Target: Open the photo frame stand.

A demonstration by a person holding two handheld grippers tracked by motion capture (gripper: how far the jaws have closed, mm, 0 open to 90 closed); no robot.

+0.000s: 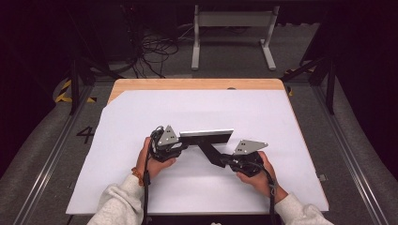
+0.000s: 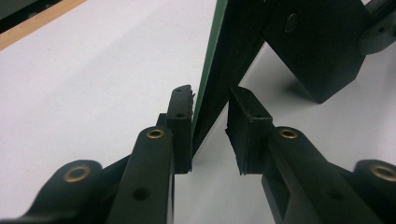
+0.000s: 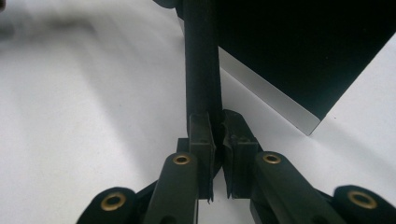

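A flat rectangular panel (image 1: 206, 135) stands on edge on the white sheet (image 1: 197, 108), with a black strut (image 1: 209, 152) running from its back toward the person. My left gripper (image 1: 184, 140) is at the panel's left end. In the left gripper view the gripper (image 2: 210, 100) has its pads on either side of the green-edged panel (image 2: 233, 46), pressing on it. My right gripper (image 1: 224, 161) holds the strut's near end. In the right gripper view the gripper (image 3: 215, 121) is shut on the strut (image 3: 201, 56), with the dark panel (image 3: 289, 42) behind.
The white sheet covers a wooden table (image 1: 197, 84) whose far edge shows. On the floor beyond lie tangled cables (image 1: 155, 51), and a white metal stand (image 1: 232, 18) rises there. Bare sheet surrounds the panel on all sides.
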